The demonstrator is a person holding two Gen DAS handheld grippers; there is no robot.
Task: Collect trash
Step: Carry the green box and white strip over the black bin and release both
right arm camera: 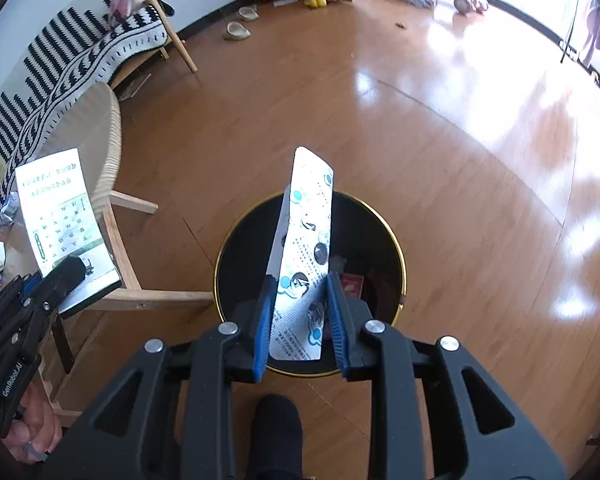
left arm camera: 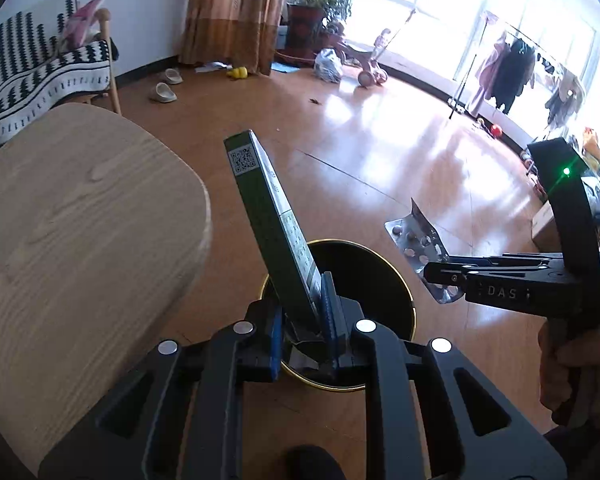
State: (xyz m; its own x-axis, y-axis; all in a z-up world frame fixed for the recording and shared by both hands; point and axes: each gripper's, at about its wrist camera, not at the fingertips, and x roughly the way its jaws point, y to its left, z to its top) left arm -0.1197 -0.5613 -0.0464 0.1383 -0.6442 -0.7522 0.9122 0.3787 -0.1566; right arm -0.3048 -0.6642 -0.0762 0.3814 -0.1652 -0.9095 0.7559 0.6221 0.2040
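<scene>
My left gripper (left arm camera: 302,316) is shut on the lower end of a flat green medicine box (left arm camera: 268,216), which stands up from the jaws over a black bin with a gold rim (left arm camera: 410,300). At the right, my right gripper (left arm camera: 432,274) pinches a silver blister pack (left arm camera: 416,240) beside the bin's far edge. In the right wrist view, the right gripper (right arm camera: 300,304) is shut on the printed blister pack (right arm camera: 306,232) directly above the bin (right arm camera: 396,248), which holds some trash. The left gripper (right arm camera: 60,276) with the box (right arm camera: 60,208) is at the left.
A round wooden table (left arm camera: 80,220) stands just left of the bin. Behind it is a bench with a striped blanket (left arm camera: 28,64). Slippers (left arm camera: 162,92), a plastic bag (left arm camera: 328,66), a toy tricycle (left arm camera: 370,68) and a clothes rack (left arm camera: 508,68) line the far floor. A black-socked foot (right arm camera: 276,432) is below.
</scene>
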